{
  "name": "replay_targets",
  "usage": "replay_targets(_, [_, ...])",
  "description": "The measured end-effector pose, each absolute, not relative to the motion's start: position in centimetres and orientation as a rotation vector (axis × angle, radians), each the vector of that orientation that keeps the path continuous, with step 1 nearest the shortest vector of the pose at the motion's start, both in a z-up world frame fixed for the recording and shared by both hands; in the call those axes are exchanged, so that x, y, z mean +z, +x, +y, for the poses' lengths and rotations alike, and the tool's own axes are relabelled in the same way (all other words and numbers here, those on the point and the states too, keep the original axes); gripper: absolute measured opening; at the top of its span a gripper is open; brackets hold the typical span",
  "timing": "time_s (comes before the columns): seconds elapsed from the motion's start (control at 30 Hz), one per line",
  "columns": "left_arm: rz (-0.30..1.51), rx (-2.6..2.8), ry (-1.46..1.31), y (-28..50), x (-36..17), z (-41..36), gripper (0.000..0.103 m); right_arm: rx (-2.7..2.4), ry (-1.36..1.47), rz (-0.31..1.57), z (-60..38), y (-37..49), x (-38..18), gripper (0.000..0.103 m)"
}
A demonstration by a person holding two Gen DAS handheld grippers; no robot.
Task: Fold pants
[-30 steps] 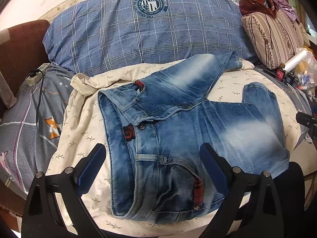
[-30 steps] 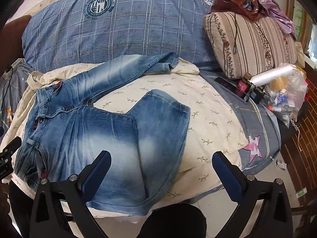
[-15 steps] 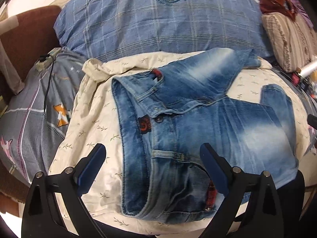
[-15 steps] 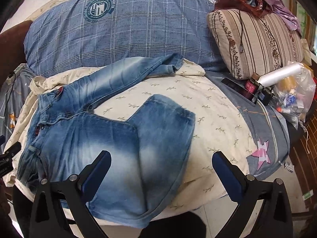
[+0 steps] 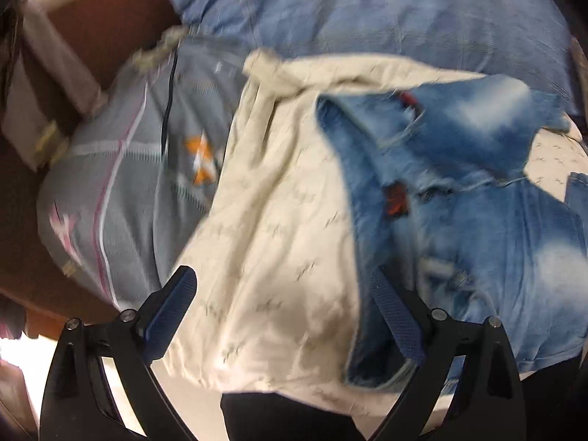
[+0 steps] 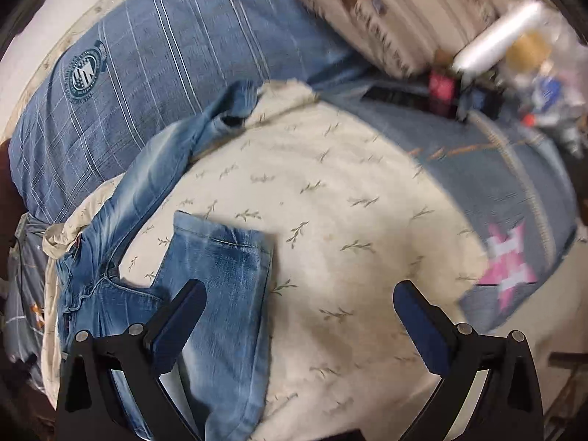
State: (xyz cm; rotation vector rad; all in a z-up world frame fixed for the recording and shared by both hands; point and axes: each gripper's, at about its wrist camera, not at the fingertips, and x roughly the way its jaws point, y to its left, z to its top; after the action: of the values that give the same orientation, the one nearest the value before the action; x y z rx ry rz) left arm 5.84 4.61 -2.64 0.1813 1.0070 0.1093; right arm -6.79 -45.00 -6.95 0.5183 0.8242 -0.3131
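Observation:
Faded blue jeans (image 5: 477, 220) lie spread on a cream leaf-print sheet (image 5: 275, 239), waistband to the left, legs splayed apart. In the left wrist view my left gripper (image 5: 283, 294) is open over bare sheet, its right finger (image 5: 397, 316) at the waistband edge. In the right wrist view the jeans (image 6: 220, 275) show one leg ending in a hem at centre left and the other leg (image 6: 191, 139) reaching up toward the blue pillow. My right gripper (image 6: 299, 303) is open above the sheet (image 6: 349, 220), with its left finger (image 6: 180, 319) over the near leg. Both views are blurred.
A large blue plaid pillow (image 6: 147, 73) lies behind the jeans and a striped beige pillow (image 6: 386, 11) at the upper right. Clutter with a white roll (image 6: 496, 33) sits at the far right. A grey patterned quilt (image 5: 128, 183) and brown furniture (image 5: 92, 29) are left of the sheet.
Both grippers have swung outward: the left one leftward off the jeans' waist onto bare sheet, the right one rightward and closer past the near leg's hem. Both stayed open.

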Motion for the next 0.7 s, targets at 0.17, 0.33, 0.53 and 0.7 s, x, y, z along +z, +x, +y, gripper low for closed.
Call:
replay_targets(0.17, [1.146,-0.007,-0.051,5.3,-5.1,6.9,0.097,-0.212,0.517,0.884,-44.1,-1.9,-9.1,0.102])
replay_targets(0.33, [1.316,-0.227,-0.304,5.9,-8.5,5.8,0.093,-0.037,0.409,0.85,-41.4,-0.9,-7.9,0.022])
replay_targets(0.53, [1.326,-0.285,-0.291,7.2,-7.6,2.1,0.054,-0.125,0.406,0.621,-46.2,-7.6,-1.1,0.01])
replay_targets(0.7, [1.298,-0.222,-0.285,6.9,-7.4,3.8,0.054,-0.37,0.596,0.749,-54.8,-13.1,-7.4,0.011])
